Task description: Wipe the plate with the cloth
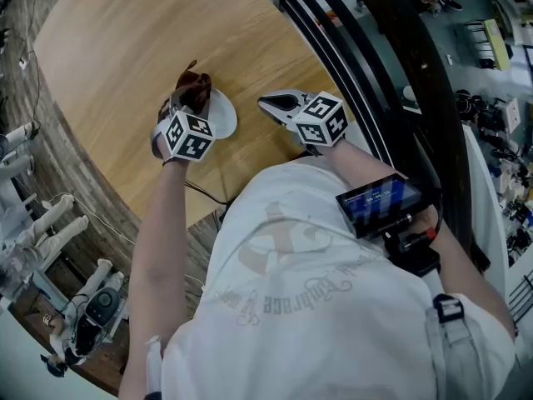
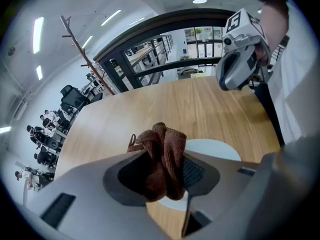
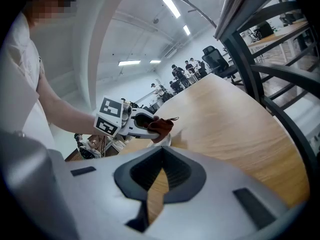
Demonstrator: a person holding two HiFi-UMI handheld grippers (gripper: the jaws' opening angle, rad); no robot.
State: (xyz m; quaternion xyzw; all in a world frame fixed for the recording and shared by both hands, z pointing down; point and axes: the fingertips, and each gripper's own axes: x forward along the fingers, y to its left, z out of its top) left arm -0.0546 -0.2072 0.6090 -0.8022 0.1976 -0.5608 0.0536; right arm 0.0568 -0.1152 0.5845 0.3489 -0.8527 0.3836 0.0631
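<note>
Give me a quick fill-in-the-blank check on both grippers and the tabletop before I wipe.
1. The left gripper is shut on a brown ____.
2. On the wooden table, just below that gripper's jaws, lies a white ____.
3. The right gripper is shut, and between its jaws there is ____.

Missing words: cloth; plate; nothing.

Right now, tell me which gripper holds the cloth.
The left gripper: it is shut on the brown cloth at the white plate. The right gripper is shut on nothing, beside the plate.
</note>
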